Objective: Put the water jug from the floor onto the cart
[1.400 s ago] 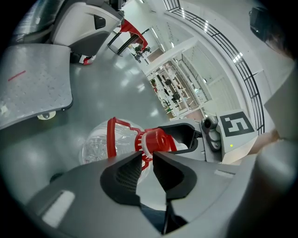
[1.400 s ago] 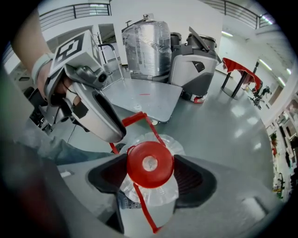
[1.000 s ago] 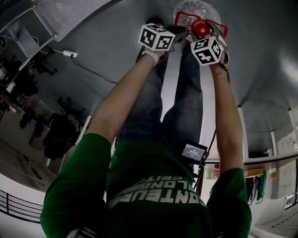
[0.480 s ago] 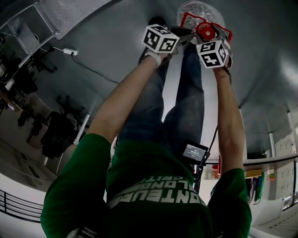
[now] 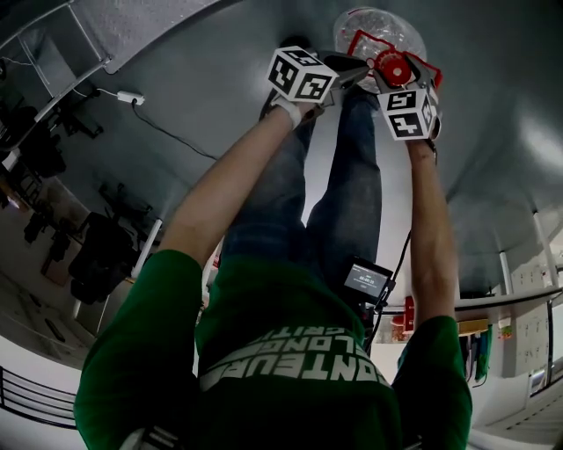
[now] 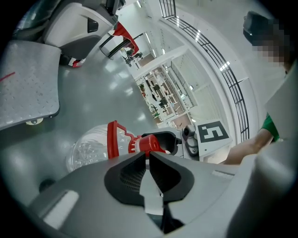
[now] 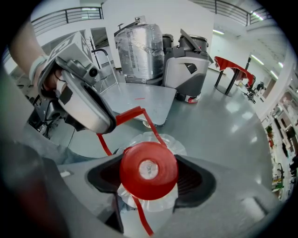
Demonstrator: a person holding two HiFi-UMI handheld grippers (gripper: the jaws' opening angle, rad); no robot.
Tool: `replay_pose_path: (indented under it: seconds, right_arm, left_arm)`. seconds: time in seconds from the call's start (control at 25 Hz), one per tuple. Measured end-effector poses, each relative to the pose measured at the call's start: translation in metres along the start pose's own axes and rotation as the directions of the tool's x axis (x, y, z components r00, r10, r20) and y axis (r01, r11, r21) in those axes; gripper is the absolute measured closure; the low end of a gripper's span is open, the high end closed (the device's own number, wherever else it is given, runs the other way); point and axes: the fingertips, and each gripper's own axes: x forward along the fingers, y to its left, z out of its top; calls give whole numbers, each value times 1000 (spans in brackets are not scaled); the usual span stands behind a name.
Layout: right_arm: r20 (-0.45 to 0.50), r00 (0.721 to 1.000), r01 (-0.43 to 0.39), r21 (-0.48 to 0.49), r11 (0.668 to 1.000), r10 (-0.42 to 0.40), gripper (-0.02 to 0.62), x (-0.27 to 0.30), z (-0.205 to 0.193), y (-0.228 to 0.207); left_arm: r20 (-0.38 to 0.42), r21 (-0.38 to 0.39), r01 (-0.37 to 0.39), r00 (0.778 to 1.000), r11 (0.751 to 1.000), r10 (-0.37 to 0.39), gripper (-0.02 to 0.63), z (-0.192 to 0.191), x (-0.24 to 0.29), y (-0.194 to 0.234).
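1. Nearest us, the right gripper [image 7: 150, 182] is clamped on the red cap [image 7: 148, 163], one dark pad pressed in at 9 o'clock and the other at 3 o'clock. Over the last second its marker cube has slid toward 4 o'clock in the head view, and the cap has followed it. We judge that the lift is just starting, or that the neck is being tipped.
2. The left gripper [image 6: 148, 157] has its jaws closed together with nothing between them. Its tips sit just short of the cap, and it has hardly shifted in that second. It is not yet helping to carry the load, so for now the neck grip alone bears the weight.
3. The water jug [image 5: 374, 26] is at 12 o'clock in the head view, beyond the person's feet. It has a clear, ribbed plastic body, and a thin red handle [image 5: 362, 40] loops off the neck. We cannot tell whether its base has left the floor [image 5: 220, 53].
4. Farther off, the cart [image 7: 137, 100] shows as a low grey platform on a small wheel. It lies at 12 o'clock beyond the jug in the right gripper view, near but apart from it. The jug has still to be carried across and raised over the platform's edge.
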Motion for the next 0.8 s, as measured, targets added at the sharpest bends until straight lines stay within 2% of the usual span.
replay_pose_path:
  seconds: [0.2,0.44,0.64,0.8]
  right_arm:
    - [16,1000,20,16,1000,-20,296,-22,16,-5]
    - [45,997,55,8,998,-56,296,-26,55,3]
    - [52,996,67,16,998,-68,296,-30,79,4]
    - [70,994,81,22,996,-82,296,-38,96,-3]
  left_arm:
    - [45,13,34,998,999,-34,598,23,-19,-19]
    - [94,23,50,994,998,-52,598,47,-62,-15]
    - [166,8,65,984,998,-66,598,69,-93,-12]
    - [200,8,49,979,999,-49,600,85,-115,-8]
